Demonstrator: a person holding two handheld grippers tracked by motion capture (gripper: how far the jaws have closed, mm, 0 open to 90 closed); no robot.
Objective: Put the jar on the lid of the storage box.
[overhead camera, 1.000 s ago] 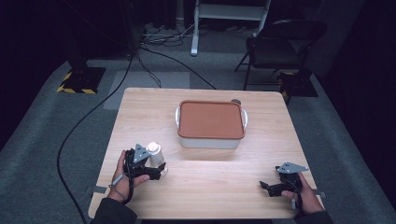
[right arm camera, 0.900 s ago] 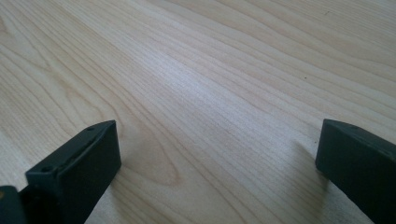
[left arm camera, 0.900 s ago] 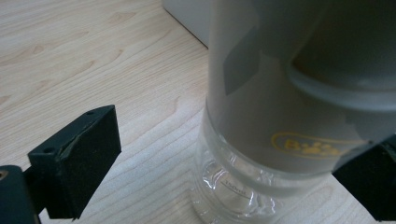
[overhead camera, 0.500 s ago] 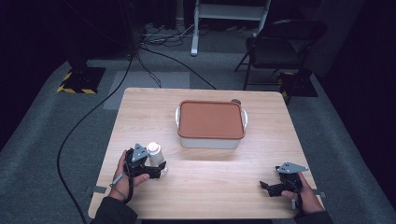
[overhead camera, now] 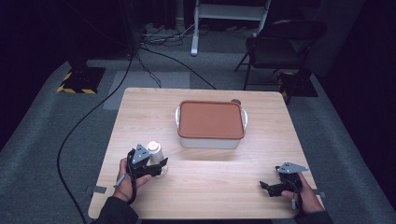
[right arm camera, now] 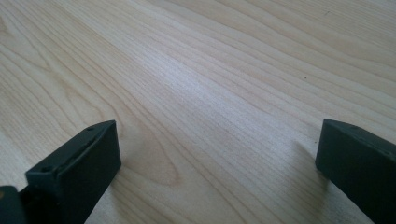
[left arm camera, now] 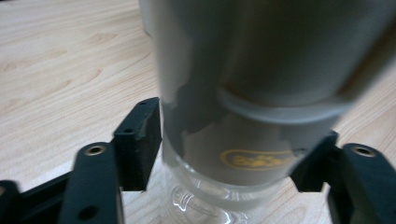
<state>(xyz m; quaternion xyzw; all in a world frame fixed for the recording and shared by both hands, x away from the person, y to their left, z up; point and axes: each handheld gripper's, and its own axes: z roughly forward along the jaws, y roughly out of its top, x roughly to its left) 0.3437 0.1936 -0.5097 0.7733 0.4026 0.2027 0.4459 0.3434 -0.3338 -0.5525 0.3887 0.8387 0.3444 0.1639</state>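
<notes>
My left gripper has just closed its jaws on the bottle, pads pressing both sides of its clear lower part. The bottle stands upright on the bench near its left front, well apart from the box with the brown lid. My right gripper rests at the right front, jaws wide, holding nothing.

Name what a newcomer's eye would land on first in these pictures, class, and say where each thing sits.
The container with the terracotta lid stands out at the middle of the wooden table. Near the front left, the left gripper has just closed its jaws on a small bottle, both pads pressed against its sides. At the front right, the right gripper rests with its jaws open over bare wood.
</notes>
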